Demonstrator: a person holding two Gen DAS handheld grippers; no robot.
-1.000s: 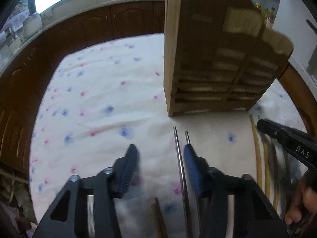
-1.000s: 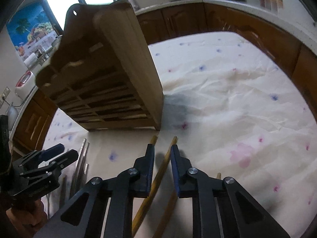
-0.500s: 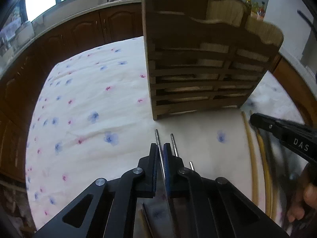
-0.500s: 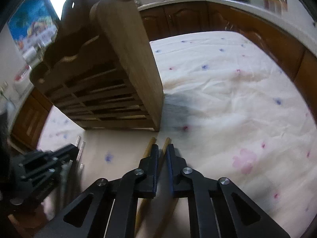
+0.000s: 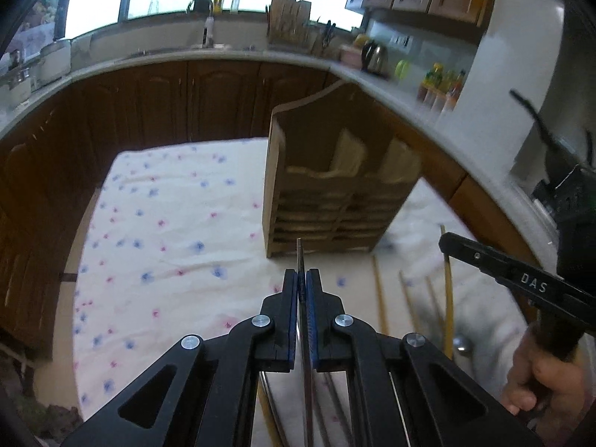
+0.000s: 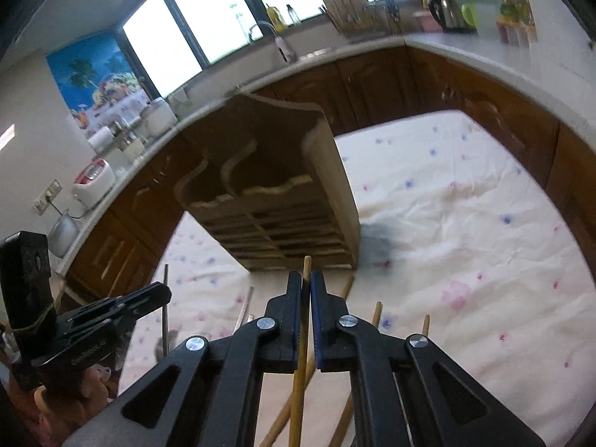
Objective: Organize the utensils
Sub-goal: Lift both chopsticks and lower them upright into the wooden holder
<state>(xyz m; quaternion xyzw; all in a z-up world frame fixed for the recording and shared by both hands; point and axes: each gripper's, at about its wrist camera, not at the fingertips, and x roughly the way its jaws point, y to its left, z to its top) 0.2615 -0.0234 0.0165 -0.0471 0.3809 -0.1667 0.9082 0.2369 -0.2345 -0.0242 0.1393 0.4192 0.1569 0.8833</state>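
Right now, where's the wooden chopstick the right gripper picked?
In the right wrist view, the wooden chopstick is clamped between the right gripper fingers, tip toward the wooden utensil rack.

A flowered cloth carries a wooden rack and loose chopsticks.

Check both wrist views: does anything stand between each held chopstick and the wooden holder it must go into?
Nothing visible does. The left claw grips a metal chopstick; the right claw grips a wooden chopstick. Only bare tablecloth lies before the wooden holder.
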